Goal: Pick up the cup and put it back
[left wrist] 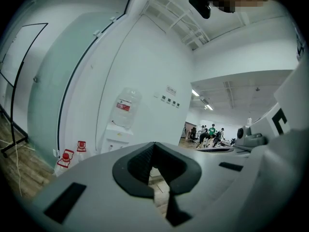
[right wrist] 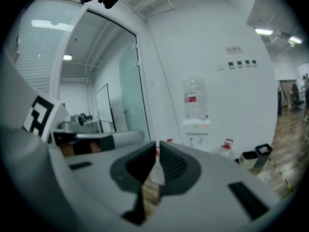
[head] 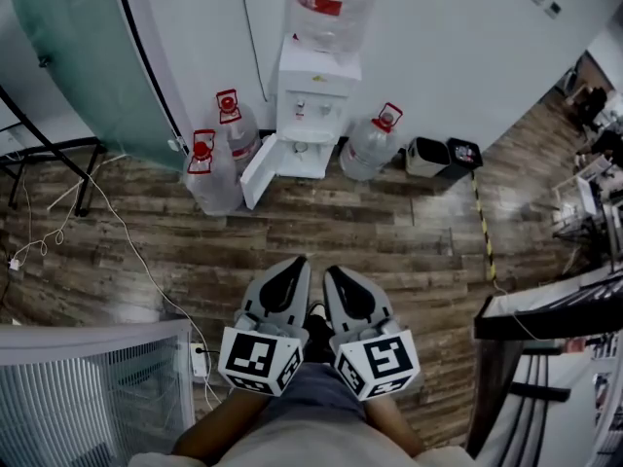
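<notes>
Both claws are clenched shut and hold nothing. The left claw (head: 292,269) and the right claw (head: 333,275) sit side by side, nearly touching. They point over the wooden floor (head: 409,246) at the water dispenser (head: 310,105). The water dispenser stands against the white wall with a big bottle on top. Two water jugs (head: 212,173) with red caps stand on the floor left of the water dispenser. One more jug (head: 372,142) stands just right of it, and two small bins (head: 445,156) sit further right. I cannot see the cup anywhere, not by the water dispenser and not in a claw. So I think the job has not really begun. The cup must first be found. Then a claw must open, grab it, lift it and set it back down.
</notes>
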`<state>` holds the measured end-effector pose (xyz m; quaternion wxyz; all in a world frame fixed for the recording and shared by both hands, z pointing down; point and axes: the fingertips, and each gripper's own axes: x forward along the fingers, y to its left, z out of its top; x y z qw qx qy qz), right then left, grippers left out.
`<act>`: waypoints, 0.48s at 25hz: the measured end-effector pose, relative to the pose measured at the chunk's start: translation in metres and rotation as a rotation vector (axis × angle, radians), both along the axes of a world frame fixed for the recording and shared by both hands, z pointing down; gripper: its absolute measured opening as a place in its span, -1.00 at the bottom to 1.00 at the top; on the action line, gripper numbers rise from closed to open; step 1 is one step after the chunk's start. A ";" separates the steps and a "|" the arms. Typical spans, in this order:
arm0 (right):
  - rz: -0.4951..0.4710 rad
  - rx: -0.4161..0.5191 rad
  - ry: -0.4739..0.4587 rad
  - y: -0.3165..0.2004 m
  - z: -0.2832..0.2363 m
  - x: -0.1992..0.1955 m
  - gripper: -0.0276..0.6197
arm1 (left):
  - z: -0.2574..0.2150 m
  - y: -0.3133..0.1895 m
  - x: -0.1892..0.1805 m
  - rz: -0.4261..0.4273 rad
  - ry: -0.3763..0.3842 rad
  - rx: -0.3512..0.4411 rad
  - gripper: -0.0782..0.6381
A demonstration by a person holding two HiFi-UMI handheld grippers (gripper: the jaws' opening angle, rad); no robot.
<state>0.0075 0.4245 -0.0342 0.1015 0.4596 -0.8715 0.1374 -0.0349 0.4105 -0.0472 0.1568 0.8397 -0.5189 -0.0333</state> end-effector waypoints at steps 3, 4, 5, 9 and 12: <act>-0.007 -0.011 -0.001 -0.016 0.004 -0.004 -0.84 | 0.003 -0.015 -0.001 0.001 0.009 -0.013 -0.76; -0.008 -0.014 -0.002 -0.022 0.006 -0.004 -0.84 | 0.005 -0.021 0.000 0.003 0.010 -0.017 -0.76; -0.008 -0.017 -0.004 -0.030 0.008 -0.004 -0.84 | 0.007 -0.028 0.001 0.005 0.009 -0.021 -0.76; -0.009 -0.032 -0.016 -0.068 0.017 -0.001 -0.84 | 0.017 -0.065 0.004 0.009 0.029 -0.052 -0.76; -0.016 -0.039 -0.027 -0.102 0.019 0.000 -0.84 | 0.019 -0.099 0.006 0.013 0.062 -0.075 -0.76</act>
